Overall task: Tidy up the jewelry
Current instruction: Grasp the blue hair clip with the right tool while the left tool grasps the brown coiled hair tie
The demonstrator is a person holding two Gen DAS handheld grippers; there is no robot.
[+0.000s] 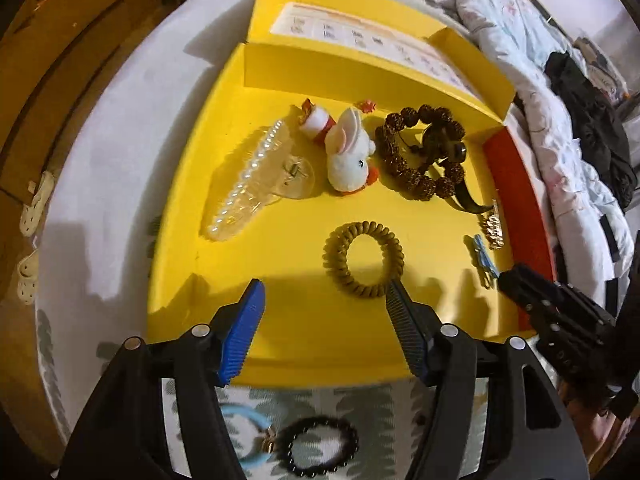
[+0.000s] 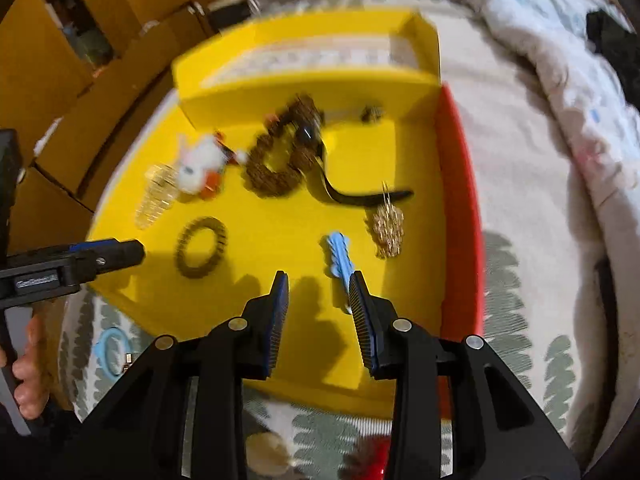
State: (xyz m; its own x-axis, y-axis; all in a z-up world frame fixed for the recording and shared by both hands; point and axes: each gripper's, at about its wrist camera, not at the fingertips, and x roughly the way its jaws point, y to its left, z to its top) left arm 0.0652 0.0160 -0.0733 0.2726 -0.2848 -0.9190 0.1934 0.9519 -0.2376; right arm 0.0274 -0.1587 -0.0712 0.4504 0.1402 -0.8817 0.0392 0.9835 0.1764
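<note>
- Nearest the left wrist camera, still outside the box on the patterned bedspread (image 1: 320, 408), lie a black bead bracelet (image 1: 318, 446) and a pale blue hair tie (image 1: 244, 432); they appear to be waiting their turn.
- The left gripper (image 1: 326, 294) hangs above the box's near edge, its jaws apart and empty.
- Just past its right jaw lies an olive spiral hair tie (image 1: 362, 258), flat on the floor of the yellow box (image 1: 280, 248).
- The right gripper (image 2: 318, 282) hovers over the same near edge, jaws partly apart and holding nothing. A blue hair clip (image 2: 338, 258) lies just beyond its tips, with a gold chain piece (image 2: 388, 232) beside it near the red wall (image 2: 456, 200).
- Further back, spread apart so each stays easy to pick out: a pearl hair clip (image 1: 248, 184), a white plush rabbit charm (image 1: 350, 156) and a brown seed-bead bracelet (image 1: 420, 148).
- Farthest, the box's lid (image 1: 340, 28) lies open behind.
</note>
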